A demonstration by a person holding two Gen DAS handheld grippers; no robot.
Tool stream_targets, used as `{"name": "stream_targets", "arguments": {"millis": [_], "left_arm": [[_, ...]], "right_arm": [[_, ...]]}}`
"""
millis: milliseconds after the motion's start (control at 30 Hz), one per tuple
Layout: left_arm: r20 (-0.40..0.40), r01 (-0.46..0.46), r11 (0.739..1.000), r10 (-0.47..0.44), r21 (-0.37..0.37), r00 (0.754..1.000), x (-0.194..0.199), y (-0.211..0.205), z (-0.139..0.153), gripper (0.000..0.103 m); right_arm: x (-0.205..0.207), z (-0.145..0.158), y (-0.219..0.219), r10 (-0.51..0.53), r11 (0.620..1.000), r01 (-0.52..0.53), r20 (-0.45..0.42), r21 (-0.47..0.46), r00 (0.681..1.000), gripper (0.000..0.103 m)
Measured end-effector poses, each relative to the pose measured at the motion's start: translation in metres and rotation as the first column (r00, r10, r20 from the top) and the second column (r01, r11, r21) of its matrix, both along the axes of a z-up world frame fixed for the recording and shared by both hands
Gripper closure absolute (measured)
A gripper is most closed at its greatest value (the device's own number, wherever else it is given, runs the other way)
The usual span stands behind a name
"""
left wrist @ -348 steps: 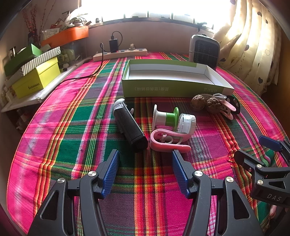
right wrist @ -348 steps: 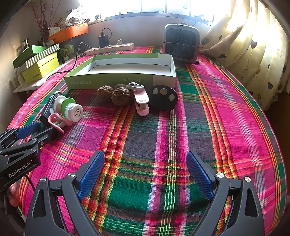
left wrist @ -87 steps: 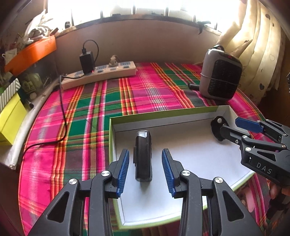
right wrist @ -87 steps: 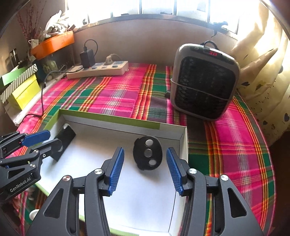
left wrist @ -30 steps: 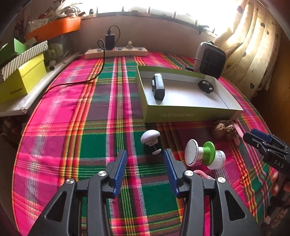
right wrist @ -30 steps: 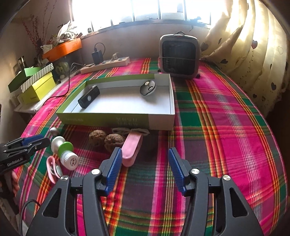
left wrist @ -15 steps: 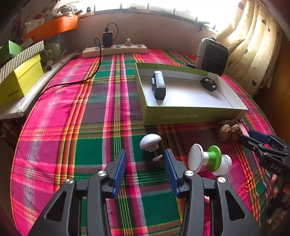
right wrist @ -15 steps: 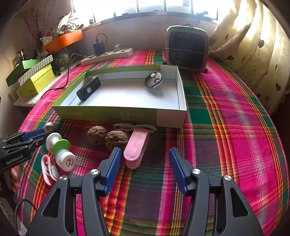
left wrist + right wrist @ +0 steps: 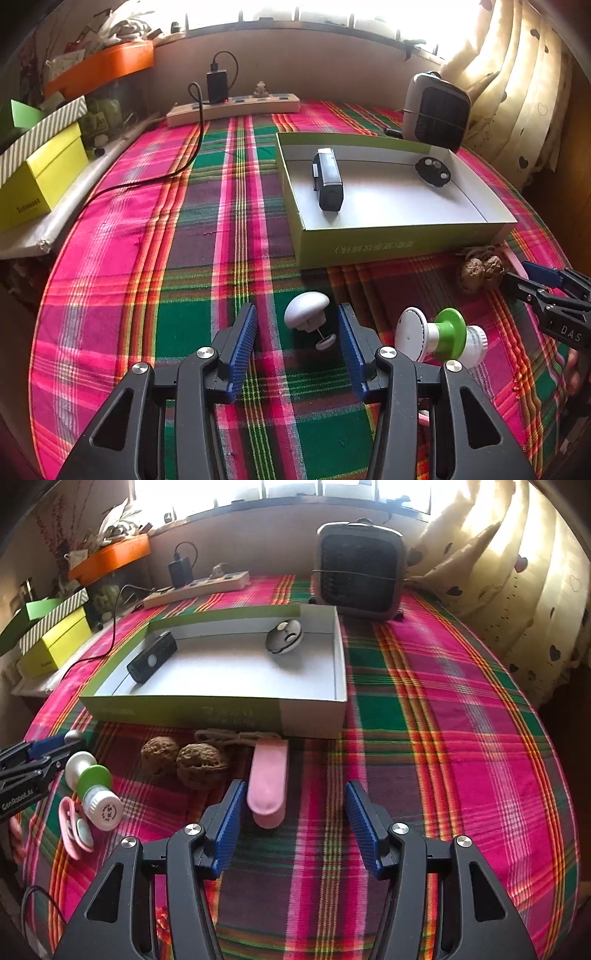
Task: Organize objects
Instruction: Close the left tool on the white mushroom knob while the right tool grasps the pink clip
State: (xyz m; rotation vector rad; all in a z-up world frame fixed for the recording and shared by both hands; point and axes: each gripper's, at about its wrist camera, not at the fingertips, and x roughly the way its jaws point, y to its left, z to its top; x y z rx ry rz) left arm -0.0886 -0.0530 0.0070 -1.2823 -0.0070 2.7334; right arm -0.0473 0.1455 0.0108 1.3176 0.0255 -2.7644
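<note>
Left wrist view: the left gripper (image 9: 297,341) hangs over the plaid counter (image 9: 184,258) with its jaws opening, and the white mushroom-shaped knob (image 9: 307,311) lies between the blue pads, touching neither. Just to the gripper's right lies the white-and-green bottle (image 9: 439,336); ahead and to the right sits the green box (image 9: 369,243), holding a black device (image 9: 328,179) and a black round fob (image 9: 433,170). The knob is domed with a thin stem, so I judge an off-centre squeeze could squirt it sideways or roll it against the bottle.

Right wrist view: the right gripper (image 9: 293,825) is open and empty. The pink clip (image 9: 269,781) lies just ahead, nearer its left pad, with two walnuts (image 9: 184,762) further left. Closing from here risks catching only the clip's edge and nudging it into the walnuts.
</note>
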Motion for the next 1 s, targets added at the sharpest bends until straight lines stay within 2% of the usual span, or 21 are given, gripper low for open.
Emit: {"name": "stream_targets", "arguments": {"millis": [400, 667, 867, 933, 1000], "left_arm": [[-0.002, -0.009, 1.0, 0.009, 0.03, 1.0, -0.002, -0.005, 0.0, 0.06], [-0.002, -0.011, 1.0, 0.011, 0.014, 1.0, -0.002, -0.004, 0.0, 0.061], [-0.004, -0.036, 0.999, 0.036, 0.018, 0.999, -0.003, -0.008, 0.0, 0.073], [-0.004, -0.04, 0.999, 0.04, 0.017, 0.999, -0.003, -0.009, 0.0, 0.076], [-0.004, -0.043, 0.999, 0.043, 0.016, 0.999, -0.003, -0.009, -0.001, 0.077]], "right_arm": [[-0.013, -0.001, -0.004, 0.007, 1.0, -0.008, 0.011, 0.026, 1.0, 0.047], [-0.013, -0.002, -0.004, 0.014, 1.0, -0.014, 0.011, 0.025, 1.0, 0.047], [-0.013, -0.001, -0.004, 0.015, 1.0, -0.015, 0.01, 0.026, 1.0, 0.049], [-0.013, -0.001, -0.005, 0.017, 1.0, -0.017, 0.007, 0.025, 1.0, 0.055], [-0.012, -0.001, -0.006, 0.02, 0.999, -0.02, 0.006, 0.024, 1.0, 0.057]]}}
